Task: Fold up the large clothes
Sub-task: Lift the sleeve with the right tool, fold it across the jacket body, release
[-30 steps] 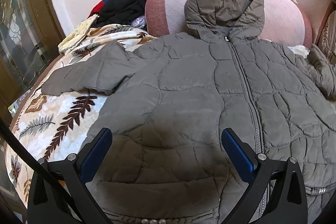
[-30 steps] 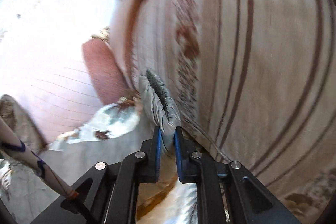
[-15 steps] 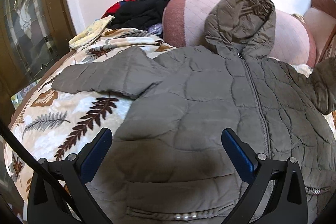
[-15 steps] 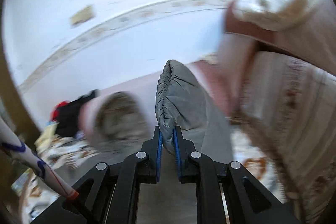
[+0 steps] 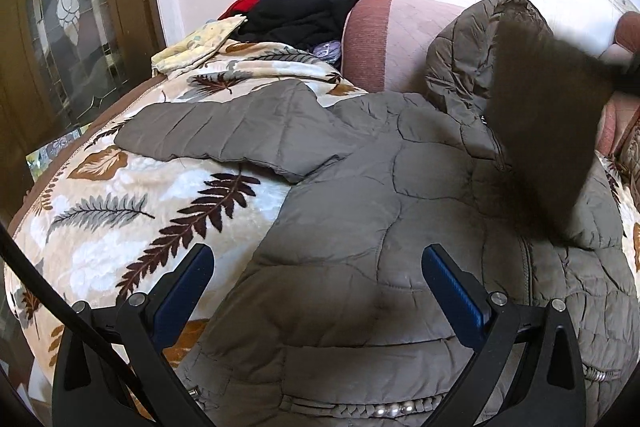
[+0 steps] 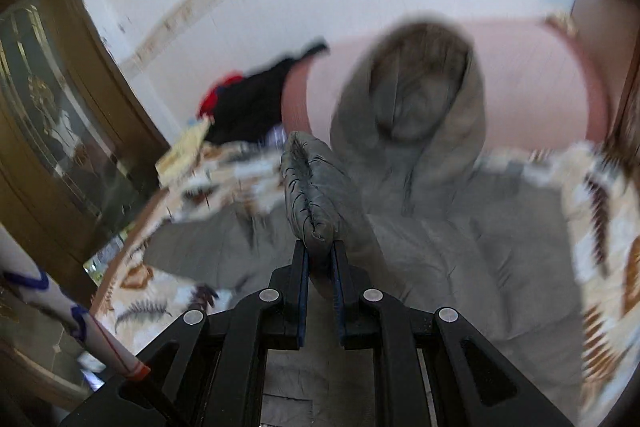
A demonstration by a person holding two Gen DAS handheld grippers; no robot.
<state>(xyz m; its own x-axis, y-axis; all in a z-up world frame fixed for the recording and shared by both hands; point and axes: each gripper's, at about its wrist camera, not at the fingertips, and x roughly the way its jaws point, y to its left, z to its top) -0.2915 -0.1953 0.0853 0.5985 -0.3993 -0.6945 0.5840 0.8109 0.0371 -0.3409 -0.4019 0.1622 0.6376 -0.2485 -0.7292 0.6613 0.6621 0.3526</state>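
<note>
No brand, label or writing can be read anywhere on the jacket or around it. The grey quilted jacket (image 5: 360, 195) lies front up on a leaf-patterned blanket (image 5: 132, 211), directly below and ahead of the left gripper (image 5: 316, 287), whose blue-padded fingers (image 5: 452, 291) stand spread wide above the lower front with nothing between them. One sleeve (image 5: 224, 135) stretches out flat ahead and to the left of that gripper, and the hood (image 5: 472, 51) rests far ahead to the right against a pink cushion (image 5: 384, 39). The right gripper (image 6: 320, 267) is pressed together on the cuff of the other sleeve (image 6: 308, 195), which stands up just past its fingertips; the jacket's body spreads beneath it and the hood lies straight ahead. In the left view that lifted sleeve shows as a dark blurred shape at the upper right. A heap of black and red clothes (image 5: 304, 15) sits beyond the blanket.
</note>
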